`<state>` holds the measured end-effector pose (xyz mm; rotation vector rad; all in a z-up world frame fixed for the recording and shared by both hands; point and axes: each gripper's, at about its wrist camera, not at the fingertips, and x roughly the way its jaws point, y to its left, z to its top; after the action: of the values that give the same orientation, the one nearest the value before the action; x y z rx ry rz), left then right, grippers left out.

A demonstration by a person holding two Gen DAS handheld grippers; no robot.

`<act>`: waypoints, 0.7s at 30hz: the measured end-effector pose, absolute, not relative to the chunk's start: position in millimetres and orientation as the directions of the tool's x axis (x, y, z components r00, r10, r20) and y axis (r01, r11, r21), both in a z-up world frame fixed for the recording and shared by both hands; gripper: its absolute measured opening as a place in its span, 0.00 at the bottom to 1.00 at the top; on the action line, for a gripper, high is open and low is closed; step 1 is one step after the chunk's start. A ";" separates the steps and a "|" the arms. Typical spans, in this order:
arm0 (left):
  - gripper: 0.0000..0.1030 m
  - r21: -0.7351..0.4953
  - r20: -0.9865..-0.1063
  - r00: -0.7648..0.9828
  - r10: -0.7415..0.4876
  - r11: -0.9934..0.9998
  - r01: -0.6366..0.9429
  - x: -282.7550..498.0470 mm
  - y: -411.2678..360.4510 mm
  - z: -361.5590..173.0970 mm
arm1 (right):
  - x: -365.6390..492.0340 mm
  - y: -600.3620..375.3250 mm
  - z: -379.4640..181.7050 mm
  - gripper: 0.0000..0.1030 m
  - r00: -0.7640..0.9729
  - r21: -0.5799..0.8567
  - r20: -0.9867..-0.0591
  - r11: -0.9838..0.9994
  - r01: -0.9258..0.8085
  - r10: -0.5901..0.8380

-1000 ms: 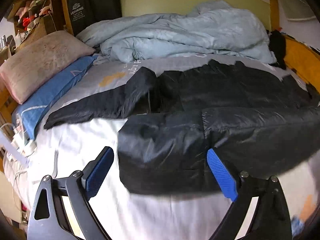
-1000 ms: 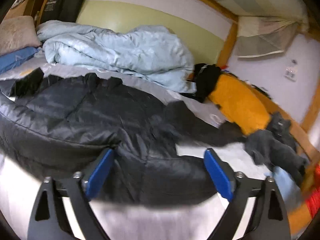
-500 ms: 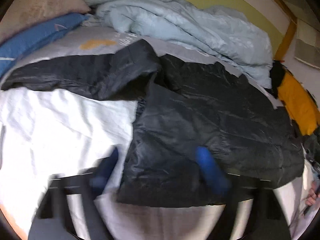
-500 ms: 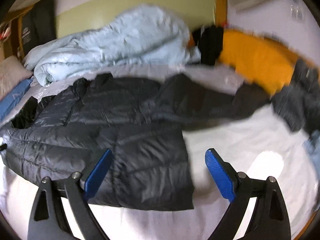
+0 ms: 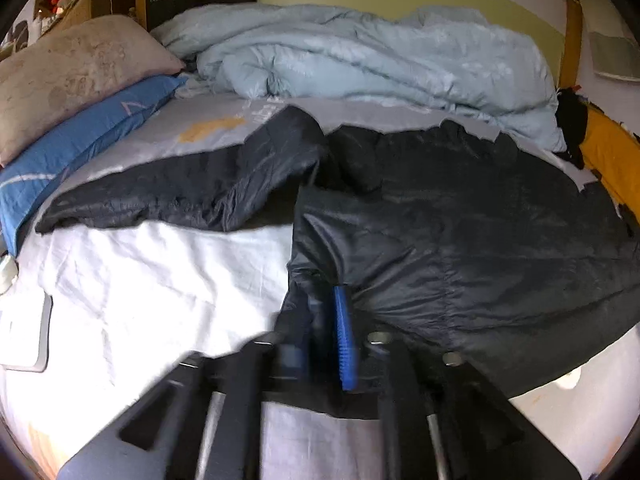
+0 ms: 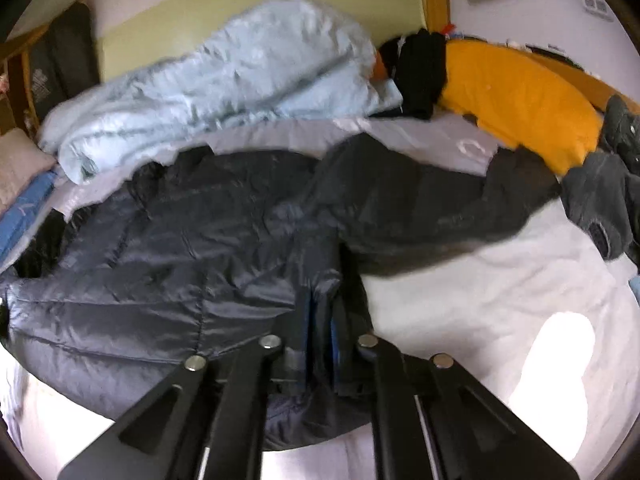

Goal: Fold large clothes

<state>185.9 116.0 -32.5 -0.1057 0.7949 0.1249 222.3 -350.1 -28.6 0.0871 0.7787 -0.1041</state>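
A large black puffer jacket (image 5: 460,240) lies spread on the bed, with one sleeve (image 5: 180,192) stretched out to the left. My left gripper (image 5: 327,312) is shut on the jacket's near left hem corner, and dark fabric is bunched between its blue pads (image 5: 345,340). In the right wrist view the same jacket (image 6: 180,248) fills the middle, its other sleeve (image 6: 420,208) reaching right. My right gripper (image 6: 320,314) sits at the near right hem corner; its jaws are closing with jacket fabric pinched between them.
A crumpled light blue duvet (image 5: 360,56) lies behind the jacket, with pillows (image 5: 68,76) at the left. An orange cushion (image 6: 516,96), a black garment (image 6: 420,72) and a grey garment (image 6: 600,200) lie at the right. White sheet (image 5: 140,280) covers the near bed.
Both grippers came down onto the jacket's near hem and closed from wide open. The left one now pinches the left corner and the right one the right corner.
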 end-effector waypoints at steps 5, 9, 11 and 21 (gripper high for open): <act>0.74 -0.208 -0.682 0.731 -0.033 0.966 -0.151 175.7 136.4 -24.7 | 183.4 -353.3 -16.0 0.81 0.750 0.035 -0.659 0.994 0.103 -0.055; 0.85 -0.280 -0.699 0.712 -0.067 0.942 -0.186 169.6 144.4 -29.6 | 180.9 -373.3 -24.2 0.85 0.703 0.187 -0.709 0.976 0.108 0.058; 0.85 -0.291 -0.684 0.726 -0.062 0.937 -0.194 155.6 141.4 -26.6 | 178.4 -384.2 -36.7 0.85 0.673 0.273 -0.734 0.947 0.172 0.089; 0.90 -0.348 -0.633 0.733 -0.249 0.937 0.018 119.9 60.6 -14.7 | 138.1 -321.1 -34.9 0.85 0.587 0.510 -0.656 0.852 -0.118 0.474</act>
<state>119.9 60.6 -14.7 -0.3322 0.7372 -0.1499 138.1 -321.1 -34.9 0.4431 0.8814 0.3588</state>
